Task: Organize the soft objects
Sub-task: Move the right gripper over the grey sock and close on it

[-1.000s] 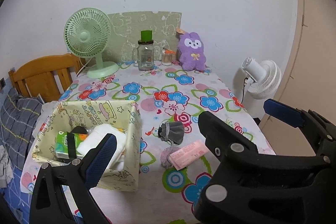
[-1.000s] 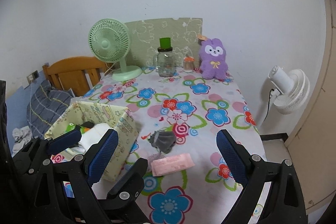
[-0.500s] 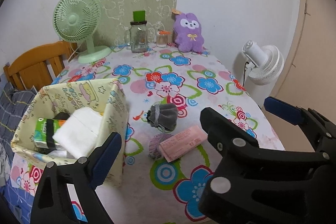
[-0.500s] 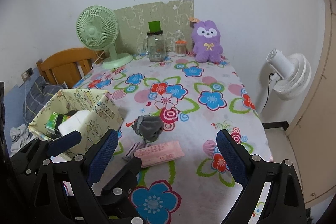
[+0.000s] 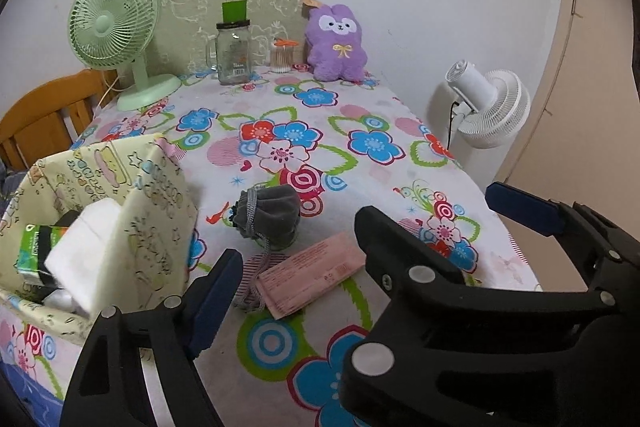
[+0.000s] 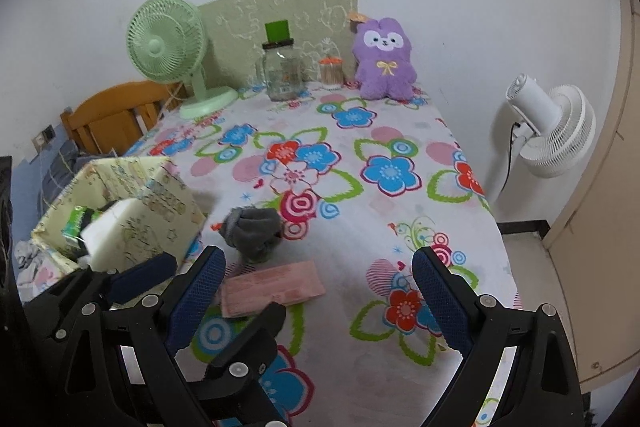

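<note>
My left gripper (image 5: 296,259), jaws just narrowing yet empty, and my released right gripper (image 6: 318,283) hover over the pink packet (image 5: 310,273). Grey pouch (image 5: 270,215) lies just beyond, the fabric box (image 5: 160,211) left. The bench (image 5: 360,99) beyond lies open; print unreadable.

Grey pouch (image 5: 272,213): you see it slumped on the flowered bench, drawstring trailing toward you.
Pink packet (image 5: 310,273): flat, just in front of the pouch, overlapping a striped cloth (image 5: 254,281).
Fabric bin (image 5: 160,203): open-topped, to your left, holding a white pack (image 5: 86,241) and a green pack (image 5: 32,247).
</note>
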A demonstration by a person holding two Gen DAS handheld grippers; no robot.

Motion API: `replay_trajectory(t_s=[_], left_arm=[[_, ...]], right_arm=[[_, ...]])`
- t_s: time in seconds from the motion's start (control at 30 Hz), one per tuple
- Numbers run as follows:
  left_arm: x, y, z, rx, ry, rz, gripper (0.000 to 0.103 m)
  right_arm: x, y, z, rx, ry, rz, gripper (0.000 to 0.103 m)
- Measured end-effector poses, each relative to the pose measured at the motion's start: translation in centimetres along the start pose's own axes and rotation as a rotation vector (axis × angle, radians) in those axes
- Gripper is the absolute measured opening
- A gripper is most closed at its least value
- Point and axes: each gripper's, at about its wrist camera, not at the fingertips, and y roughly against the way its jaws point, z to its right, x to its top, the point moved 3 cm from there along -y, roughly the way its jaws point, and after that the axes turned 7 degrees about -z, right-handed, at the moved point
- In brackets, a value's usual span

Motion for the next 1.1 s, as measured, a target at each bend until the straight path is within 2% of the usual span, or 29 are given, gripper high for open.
replay_trajectory(t_s=[0.13,0.3,0.6,0.67,0.73,0.93,1.1], left_arm=[[0.0,-1.5,-0.1,-0.015,0.005,-0.034,0.085],[0.1,-3.0,-0.5,0.004,0.007,-0.063,0.085],[0.3,-5.4,-1.4,0.028,0.026,-0.133,0.085],[0.5,-5.7,-1.7,0.028,0.033,-0.138,0.085],[0.6,-6.1,-2.0,0.035,0.04,-0.149,0.086],[0.9,-7.0,-2.7,0.026,0.077,-0.169,0.087],[1.0,-7.8,-2.9,0.019,0.099,-0.183,0.087]], right_arm=[[-0.2,-1.3,0.5,-0.002,-0.005,-0.031,0.096],[-0.1,-3.0,0.7,0.025,0.01,-0.044,0.096],[1.2,-6.1,-0.7,0.062,0.168,-0.063,0.096],[1.5,-6.7,-1.0,0.076,0.183,-0.069,0.088],[1.7,-7.4,-1.2,0.099,0.203,-0.094,0.086],[2.2,-9.0,-1.8,0.133,0.23,-0.135,0.086],[2.8,-9.8,-2.3,0.151,0.303,-0.122,0.086]])
